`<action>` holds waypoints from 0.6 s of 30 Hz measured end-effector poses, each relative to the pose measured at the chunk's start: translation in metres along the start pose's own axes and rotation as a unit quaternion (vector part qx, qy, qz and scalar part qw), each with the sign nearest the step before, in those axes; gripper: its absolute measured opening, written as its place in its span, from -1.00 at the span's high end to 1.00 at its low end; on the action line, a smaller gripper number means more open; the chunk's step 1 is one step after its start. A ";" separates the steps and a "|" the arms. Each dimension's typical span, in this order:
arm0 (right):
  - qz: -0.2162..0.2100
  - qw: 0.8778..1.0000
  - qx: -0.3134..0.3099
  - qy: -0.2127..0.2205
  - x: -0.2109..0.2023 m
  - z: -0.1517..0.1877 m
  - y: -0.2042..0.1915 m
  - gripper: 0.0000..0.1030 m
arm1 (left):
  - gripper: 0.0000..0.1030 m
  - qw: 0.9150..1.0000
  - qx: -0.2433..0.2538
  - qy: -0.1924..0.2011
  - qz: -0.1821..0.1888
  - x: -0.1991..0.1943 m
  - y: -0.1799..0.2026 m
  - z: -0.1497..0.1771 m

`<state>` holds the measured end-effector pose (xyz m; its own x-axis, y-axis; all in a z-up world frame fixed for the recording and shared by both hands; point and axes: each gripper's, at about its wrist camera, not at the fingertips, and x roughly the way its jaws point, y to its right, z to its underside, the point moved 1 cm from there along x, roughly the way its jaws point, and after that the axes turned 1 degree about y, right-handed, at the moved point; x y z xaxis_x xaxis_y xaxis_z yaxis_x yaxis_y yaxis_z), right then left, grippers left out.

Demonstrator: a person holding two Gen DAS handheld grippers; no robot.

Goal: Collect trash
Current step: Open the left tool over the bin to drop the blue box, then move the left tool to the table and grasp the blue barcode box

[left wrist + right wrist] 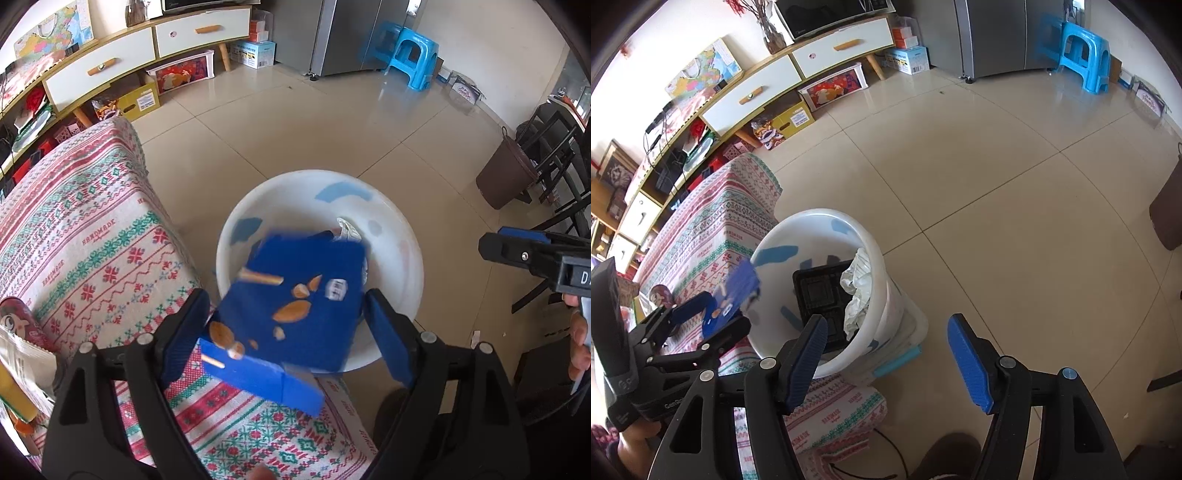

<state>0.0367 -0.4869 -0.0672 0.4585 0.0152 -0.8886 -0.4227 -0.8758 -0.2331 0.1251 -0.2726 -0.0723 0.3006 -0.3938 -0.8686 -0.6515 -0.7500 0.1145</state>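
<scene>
A blue snack box [295,310] with almond pictures hangs blurred between the wide-apart fingers of my left gripper [284,332], over the rim of a white bucket [402,240]; the pads do not seem to touch it. From the right wrist view the box [733,295] is at the left gripper's tips beside the bucket [875,243]. The bucket holds a black plastic tray [820,295] and crumpled white paper [858,291]. My right gripper [886,354] is open and empty, just right of the bucket; it shows at the right edge of the left wrist view [517,254].
The bucket stands on the tiled floor against a table with a patterned cloth [92,229]. A red can [22,321] and snack packets [18,373] lie on the table's left. A brown bin [506,173], dark chairs, a blue stool [413,55] and a TV cabinet [122,62] stand farther off.
</scene>
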 end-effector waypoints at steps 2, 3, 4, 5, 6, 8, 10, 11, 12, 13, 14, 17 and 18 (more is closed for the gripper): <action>-0.003 1.000 -0.002 0.003 -0.002 0.000 -0.002 -0.39 | -0.78 1.000 0.005 0.004 -0.008 -0.005 0.001 0.001; -0.003 1.000 -0.004 0.004 -0.002 0.000 -0.003 -0.41 | -0.79 1.000 0.005 0.005 -0.011 -0.007 0.000 0.001; -0.003 1.000 -0.006 0.004 -0.002 0.000 -0.005 -0.42 | -0.81 1.000 0.006 0.006 -0.013 -0.010 -0.002 0.002; -0.002 1.000 -0.008 0.004 -0.002 0.000 -0.006 -0.42 | -0.81 1.000 0.004 0.006 -0.015 -0.013 -0.004 0.002; -0.001 1.000 -0.011 0.003 -0.001 0.000 -0.008 -0.43 | -0.82 1.000 0.001 0.005 -0.017 -0.016 -0.007 0.003; 0.000 1.000 -0.015 0.001 -0.001 0.001 -0.011 -0.44 | -0.88 1.000 -0.005 0.001 -0.017 -0.020 -0.012 0.004; 0.000 1.000 -0.021 0.001 -0.001 0.002 -0.015 -0.44 | -0.90 1.000 -0.011 0.004 -0.019 -0.027 -0.018 0.006; 0.001 1.000 -0.024 0.001 -0.001 0.002 -0.018 -0.45 | -0.90 1.000 -0.012 0.005 -0.023 -0.030 -0.021 0.007; 0.001 1.000 -0.027 0.001 -0.001 0.003 -0.020 -0.45 | -0.91 0.999 -0.013 0.006 -0.029 -0.034 -0.024 0.010; 0.002 1.000 -0.031 0.001 -0.001 0.004 -0.024 -0.46 | -0.91 0.999 -0.014 0.007 -0.035 -0.038 -0.027 0.012; 0.002 0.999 -0.034 0.001 -0.002 0.004 -0.026 -0.47 | -0.92 0.999 -0.013 0.007 -0.040 -0.040 -0.030 0.013; 0.003 0.999 -0.048 0.003 -0.002 0.006 -0.038 -0.48 | -0.94 0.998 -0.012 0.009 -0.059 -0.050 -0.040 0.020; 0.002 0.999 -0.052 0.003 -0.002 0.006 -0.042 -0.49 | -0.94 0.998 -0.014 0.011 -0.064 -0.053 -0.045 0.023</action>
<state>0.0484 -0.4471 -0.0579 0.4624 0.0096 -0.8866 -0.3409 -0.9212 -0.1877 0.1219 -0.2057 -0.0423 0.3955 -0.3056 -0.8661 -0.5876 -0.8090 0.0171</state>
